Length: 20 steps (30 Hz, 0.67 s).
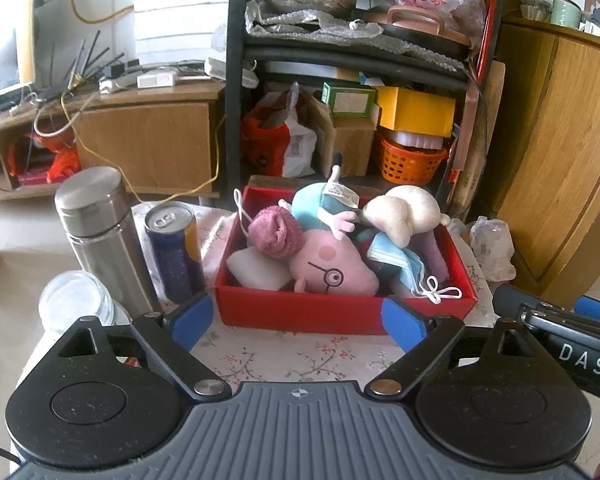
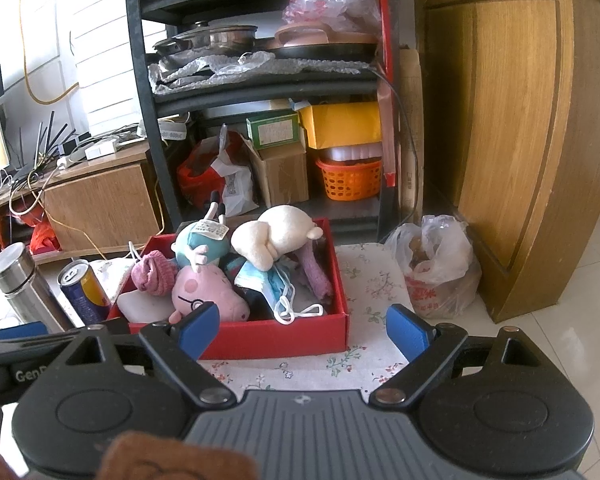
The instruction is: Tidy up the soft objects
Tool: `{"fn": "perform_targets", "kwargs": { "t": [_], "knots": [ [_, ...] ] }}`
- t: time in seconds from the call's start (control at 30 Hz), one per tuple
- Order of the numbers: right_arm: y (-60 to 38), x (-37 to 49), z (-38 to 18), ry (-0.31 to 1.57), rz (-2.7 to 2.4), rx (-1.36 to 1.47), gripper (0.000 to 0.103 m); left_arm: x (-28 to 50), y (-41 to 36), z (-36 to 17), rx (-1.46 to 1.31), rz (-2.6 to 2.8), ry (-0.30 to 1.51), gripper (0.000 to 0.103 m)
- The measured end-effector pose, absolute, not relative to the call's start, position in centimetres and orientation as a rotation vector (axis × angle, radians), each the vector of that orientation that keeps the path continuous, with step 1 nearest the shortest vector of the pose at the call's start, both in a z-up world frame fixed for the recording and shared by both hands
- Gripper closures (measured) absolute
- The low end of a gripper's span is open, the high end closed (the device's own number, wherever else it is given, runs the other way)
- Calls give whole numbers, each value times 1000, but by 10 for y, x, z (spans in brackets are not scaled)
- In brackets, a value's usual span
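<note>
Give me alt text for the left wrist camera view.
A red box on a floral tablecloth holds a pink pig plush, a cream plush, a rolled pink sock and a blue face mask. The left gripper hangs open before it, empty.

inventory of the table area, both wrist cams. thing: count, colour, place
box: 1, red, centre of floral cloth
pig plush: 1, pink, front of box
plush: 1, teal, behind pig
plush: 1, cream, box rear right
sock roll: 1, pink, box left
face mask: 1, blue, box front right
flask: 1, steel, left of box
can: 1, blue-yellow, between flask and box
plastic bag: 1, clear, right of table
left gripper: open, empty
right gripper: open, empty
</note>
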State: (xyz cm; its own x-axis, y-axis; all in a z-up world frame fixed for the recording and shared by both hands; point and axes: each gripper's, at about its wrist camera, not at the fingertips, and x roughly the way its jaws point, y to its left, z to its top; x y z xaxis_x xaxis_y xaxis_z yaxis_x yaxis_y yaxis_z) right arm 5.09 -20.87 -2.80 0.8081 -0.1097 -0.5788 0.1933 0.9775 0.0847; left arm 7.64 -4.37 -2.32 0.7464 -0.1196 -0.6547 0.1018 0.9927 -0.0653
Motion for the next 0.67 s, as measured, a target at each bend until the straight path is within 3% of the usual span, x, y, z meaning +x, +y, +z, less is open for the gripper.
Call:
{"fn": "perform_targets", "kwargs": {
  "t": [0.37,0.67],
  "knots": [
    [-206,51,-27,605,-165,140,38,77,-43,-23,-20,-109,710,11],
    [-215,49,-21,572,-195,173,32,73,-46,-21,24,-114,660,6]
  ]
}}
